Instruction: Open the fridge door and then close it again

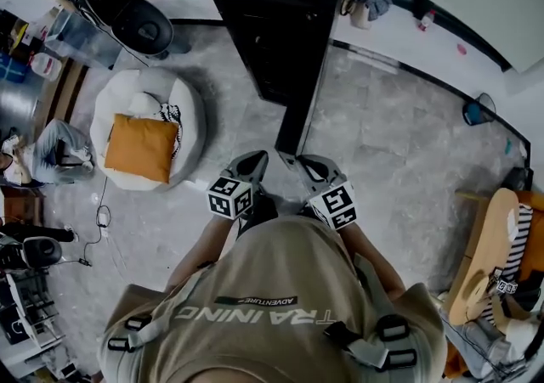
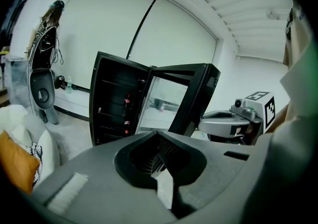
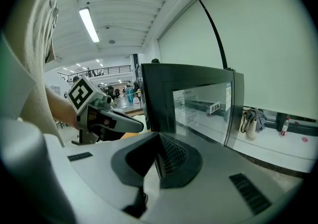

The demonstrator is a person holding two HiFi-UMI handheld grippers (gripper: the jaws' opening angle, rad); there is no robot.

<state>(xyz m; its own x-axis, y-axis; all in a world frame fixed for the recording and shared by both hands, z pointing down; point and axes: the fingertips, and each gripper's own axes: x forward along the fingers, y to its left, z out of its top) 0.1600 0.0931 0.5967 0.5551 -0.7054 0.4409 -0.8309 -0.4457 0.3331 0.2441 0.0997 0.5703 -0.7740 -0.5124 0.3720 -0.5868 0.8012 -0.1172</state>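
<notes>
Grey stone-tiled floor. Black fridge stands on it at 12 o'clock. White beanbag at 9 o'clock, with a thin loose cable toward 8.

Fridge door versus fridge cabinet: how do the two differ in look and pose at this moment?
The fridge door is a see-through glass pane in a black frame; the fridge cabinet is a dark open box with shelves holding a few small items. The door is swung wide, reaching toward the person; the cabinet stands by the wall. Both are black and upright.
</notes>
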